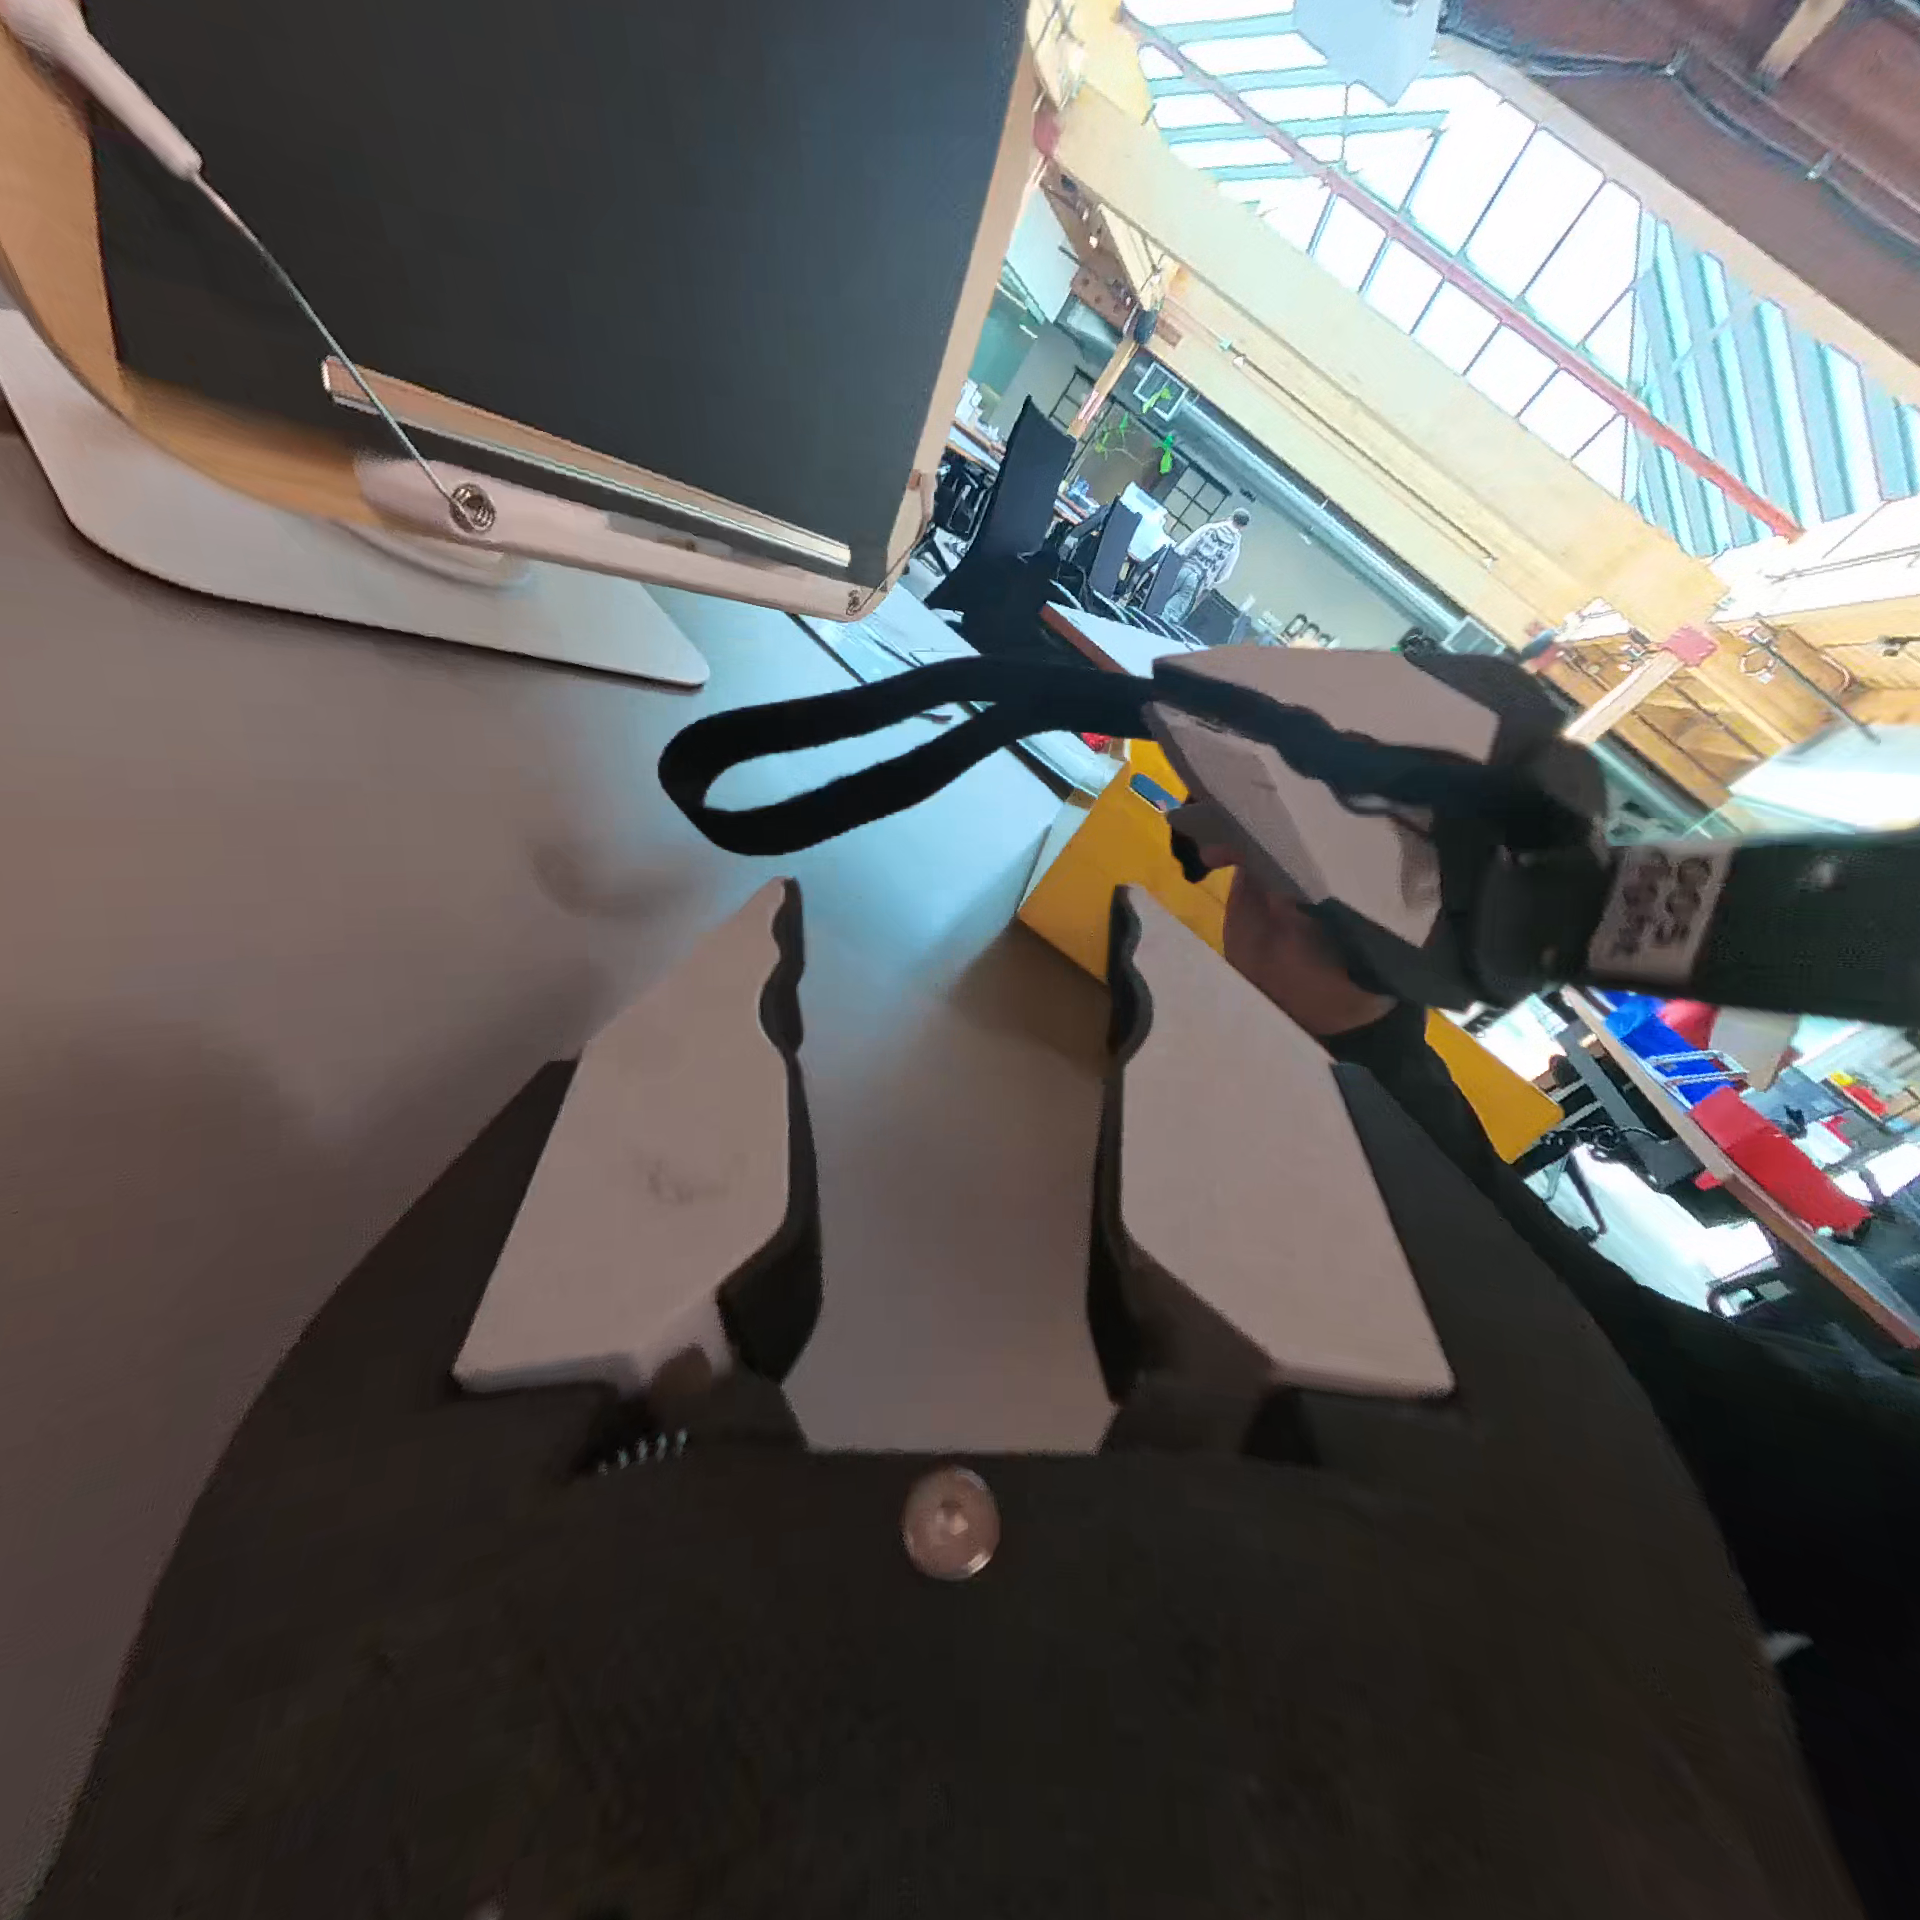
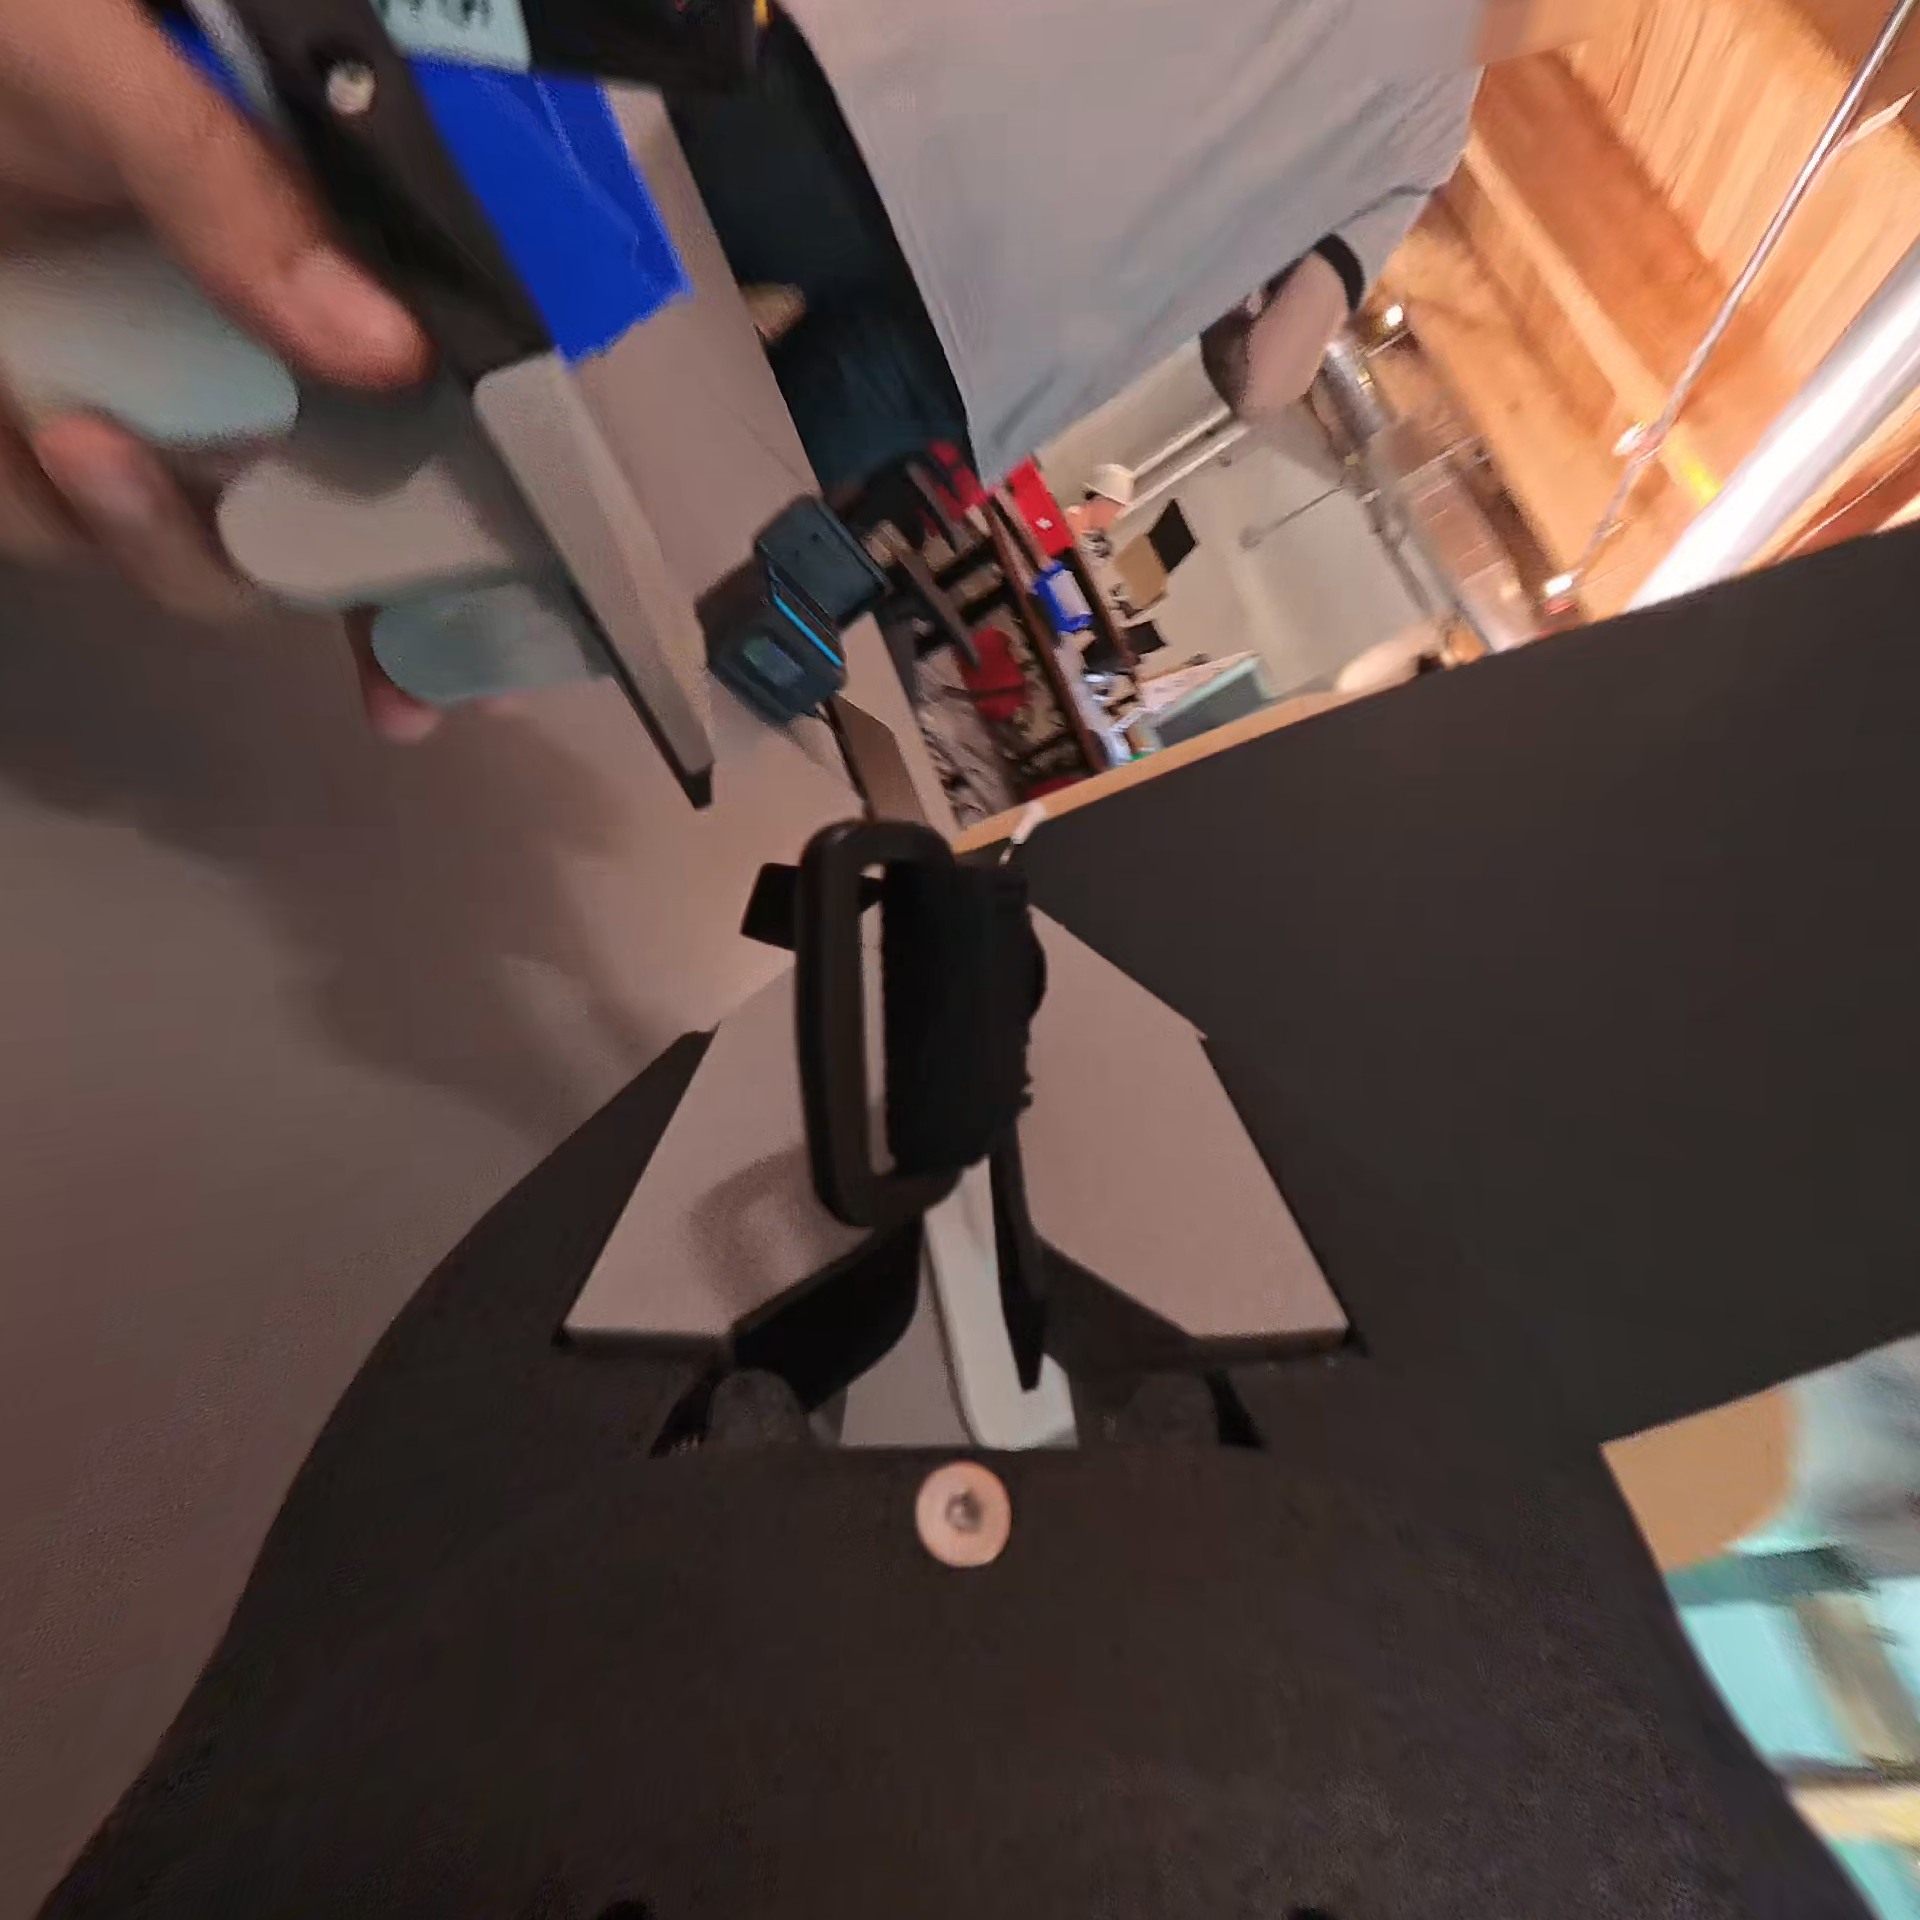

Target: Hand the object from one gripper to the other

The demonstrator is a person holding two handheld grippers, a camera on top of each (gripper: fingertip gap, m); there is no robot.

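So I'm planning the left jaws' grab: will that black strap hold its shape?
Probably not: the black strap droops in a loose loop from the right gripper, so it looks floppy and light. Its plastic buckle looks rigid.

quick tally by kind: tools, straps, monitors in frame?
Tools: 2, left tool open and empty, right tool shut on the strap
Black straps: 1
Monitors: 1
Total: 4
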